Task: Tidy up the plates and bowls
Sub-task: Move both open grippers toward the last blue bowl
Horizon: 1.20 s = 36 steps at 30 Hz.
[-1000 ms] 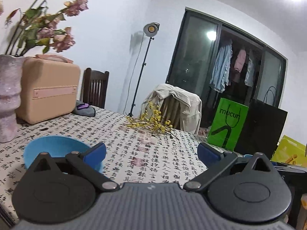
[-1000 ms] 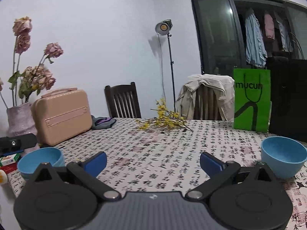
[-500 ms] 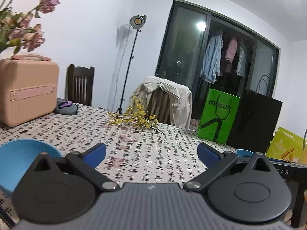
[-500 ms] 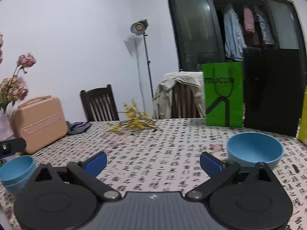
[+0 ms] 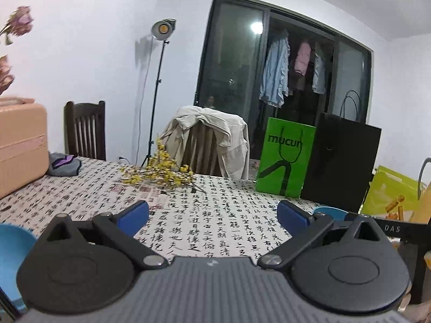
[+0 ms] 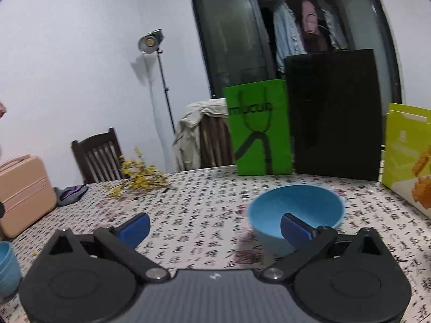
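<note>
The right gripper [image 6: 215, 225] hovers low over the bench [image 6: 204, 215] with its jaws spread wide and nothing between them. The blue bowl [image 6: 295, 211] stands upright just beyond, its near wall partly behind the right blue fingertip [image 6: 295, 227], so the bowl sits off to the right of the gap rather than centred in it. The step in hand appears to be the reach for this bowl. To do it well, the person would likely swing the gripper a little further right, bring one fingertip inside the rim and one outside, and close on the wall alone, keeping the bowl level as it lifts.

The left gripper [image 5: 212, 214] also has its jaws wide apart and empty. A second blue bowl [image 5: 12, 242] shows at its left edge, close by; in the right wrist view this looks like a stack of blue bowls [image 6: 8, 266], a likely place to nest the first. Farther back stand a green bag [image 6: 258, 129] and a black bag [image 6: 334, 113].

Compared with a second ago, the right gripper has turned rightward and come nearer: the bowl, then small at the right edge, now sits large near the centre. The left view has also panned right, the vase and most of the flowers having left it.
</note>
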Tool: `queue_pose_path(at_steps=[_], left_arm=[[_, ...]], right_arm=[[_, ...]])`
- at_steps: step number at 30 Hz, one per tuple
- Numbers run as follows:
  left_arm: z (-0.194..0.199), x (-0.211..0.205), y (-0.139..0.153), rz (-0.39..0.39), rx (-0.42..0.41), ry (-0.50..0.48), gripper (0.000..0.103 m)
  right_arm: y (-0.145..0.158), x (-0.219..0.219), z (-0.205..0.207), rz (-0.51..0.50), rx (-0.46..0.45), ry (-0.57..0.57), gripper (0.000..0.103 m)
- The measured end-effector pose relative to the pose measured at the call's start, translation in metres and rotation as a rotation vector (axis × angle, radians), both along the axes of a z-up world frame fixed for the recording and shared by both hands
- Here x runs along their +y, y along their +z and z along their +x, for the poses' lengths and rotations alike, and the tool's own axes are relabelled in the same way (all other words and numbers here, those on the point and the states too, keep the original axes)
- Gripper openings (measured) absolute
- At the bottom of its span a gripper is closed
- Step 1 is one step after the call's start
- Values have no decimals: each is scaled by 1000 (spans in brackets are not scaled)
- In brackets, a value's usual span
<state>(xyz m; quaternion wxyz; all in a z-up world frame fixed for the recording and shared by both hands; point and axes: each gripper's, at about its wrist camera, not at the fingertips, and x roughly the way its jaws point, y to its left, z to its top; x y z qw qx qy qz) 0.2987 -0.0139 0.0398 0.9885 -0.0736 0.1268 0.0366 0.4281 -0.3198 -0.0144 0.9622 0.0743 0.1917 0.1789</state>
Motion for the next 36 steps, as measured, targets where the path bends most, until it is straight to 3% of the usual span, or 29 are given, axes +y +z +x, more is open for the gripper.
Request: queue_pose_path(at_steps=[7, 17, 21, 25, 29, 36], left_arm=[[28, -20, 10, -22, 6, -53, 103], [70, -52, 26, 36, -6, -86, 103], [92, -62, 29, 22, 36, -107, 103], [121, -78, 27, 87, 85, -114, 103], [146, -88, 28, 77, 138, -126, 103], [185, -114, 21, 98, 205, -118, 103]], right_arm=[[4, -34, 19, 35, 14, -83, 103], [21, -68, 47, 80, 27, -158, 103], [24, -75, 61, 94, 37, -184, 103], [24, -81, 81, 103, 60, -219, 103], [21, -86, 96, 119, 79, -239, 103], [-7, -98, 120, 119, 124, -291, 103]])
